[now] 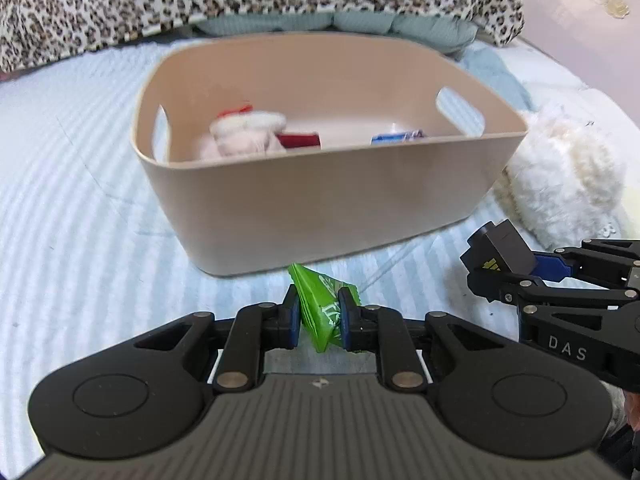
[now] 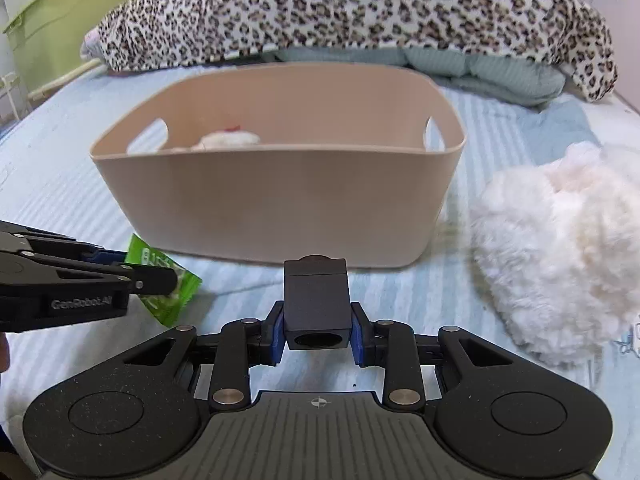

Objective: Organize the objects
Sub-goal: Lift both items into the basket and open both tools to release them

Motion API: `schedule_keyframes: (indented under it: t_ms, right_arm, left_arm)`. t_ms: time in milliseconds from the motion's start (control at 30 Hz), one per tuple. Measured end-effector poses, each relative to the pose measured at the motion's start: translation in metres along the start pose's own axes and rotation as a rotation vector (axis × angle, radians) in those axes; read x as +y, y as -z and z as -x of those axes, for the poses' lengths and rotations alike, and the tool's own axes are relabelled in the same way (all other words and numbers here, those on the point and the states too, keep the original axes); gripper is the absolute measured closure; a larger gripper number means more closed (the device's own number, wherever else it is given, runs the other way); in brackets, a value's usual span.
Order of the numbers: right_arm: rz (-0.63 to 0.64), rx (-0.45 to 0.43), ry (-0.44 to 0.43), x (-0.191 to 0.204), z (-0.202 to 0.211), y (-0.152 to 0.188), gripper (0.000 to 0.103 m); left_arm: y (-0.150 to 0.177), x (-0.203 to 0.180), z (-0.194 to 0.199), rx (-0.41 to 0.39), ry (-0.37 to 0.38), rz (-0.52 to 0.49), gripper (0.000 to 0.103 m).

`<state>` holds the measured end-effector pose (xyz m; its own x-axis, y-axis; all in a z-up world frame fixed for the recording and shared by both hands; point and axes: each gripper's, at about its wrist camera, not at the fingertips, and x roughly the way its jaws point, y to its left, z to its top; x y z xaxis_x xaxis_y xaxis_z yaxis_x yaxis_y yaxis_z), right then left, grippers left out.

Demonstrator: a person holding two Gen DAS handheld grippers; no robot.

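Holding a green packet clamped in your left hand-held gripper and a black block clamped in your right hand-held gripper, you face the beige bin straight ahead on the bed; both sit just short of its near wall.

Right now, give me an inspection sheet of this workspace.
Surface: bed with pale blue striped cover.
Job's things: beige bin holds a small plush toy and a blue packet.
Clutter: white fluffy plush right of the bin.
Grippers: left gripper shut on green packet; right gripper shut on black block.
Cables: nothing seen.
Surroundings: leopard-print blanket, green crate.
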<state>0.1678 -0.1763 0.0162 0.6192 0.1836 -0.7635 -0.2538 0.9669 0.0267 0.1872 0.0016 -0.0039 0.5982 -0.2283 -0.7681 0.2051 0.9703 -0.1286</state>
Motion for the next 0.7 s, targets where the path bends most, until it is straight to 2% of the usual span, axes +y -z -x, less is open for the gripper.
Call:
schedule_keyframes:
  t_ms: [400, 533, 700]
  right_arm:
    - [-0.021, -0.186, -0.032, 0.0, 0.062, -0.037, 0.074]
    - [-0.034, -0.245, -0.018, -0.006, 0.07, -0.061, 0.074]
    - [-0.075, -0.27, -0.007, -0.018, 0.063, -0.089, 0.074]
  left_arm:
    - [-0.027, 0.003, 0.074, -0.178, 0.002, -0.044, 0.083]
    - [-0.047, 0.002, 0.08, -0.233, -0.027, -0.065, 0.083]
    - [-0.077, 0.002, 0.065, -0.251, -0.051, -0.068, 0.083]
